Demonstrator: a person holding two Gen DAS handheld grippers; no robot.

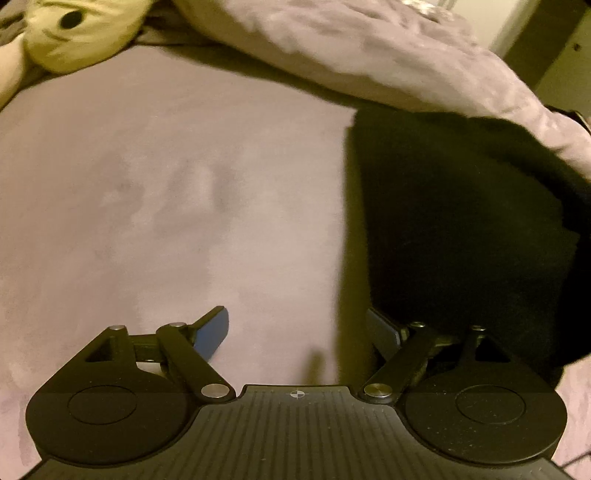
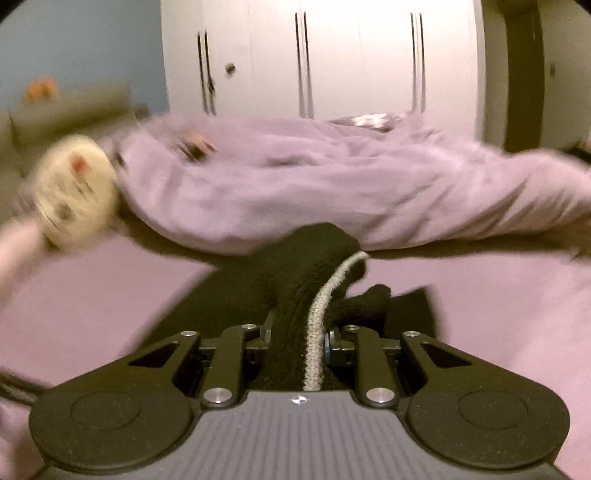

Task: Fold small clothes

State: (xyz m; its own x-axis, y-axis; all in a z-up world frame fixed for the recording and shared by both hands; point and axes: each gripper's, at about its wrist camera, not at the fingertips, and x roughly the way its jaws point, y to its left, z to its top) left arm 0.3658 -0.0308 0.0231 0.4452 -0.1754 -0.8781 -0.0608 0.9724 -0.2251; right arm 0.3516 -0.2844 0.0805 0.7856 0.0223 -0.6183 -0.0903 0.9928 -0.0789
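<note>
A black garment [image 1: 454, 229] lies on the lilac bed sheet [image 1: 166, 206] at the right of the left wrist view. My left gripper [image 1: 299, 328] is open and empty, low over the sheet just left of the garment; its right finger is at the cloth's edge. In the right wrist view, my right gripper [image 2: 297, 339] is shut on a bunched fold of the black garment [image 2: 295, 280], which has a white braided drawstring [image 2: 317, 325] running between the fingers. The cloth is lifted off the sheet.
A crumpled lilac duvet [image 2: 332, 184] lies across the far side of the bed. A cream plush toy [image 2: 74, 192] sits at the far left; it also shows in the left wrist view [image 1: 77, 33]. White wardrobe doors [image 2: 314, 55] stand behind the bed.
</note>
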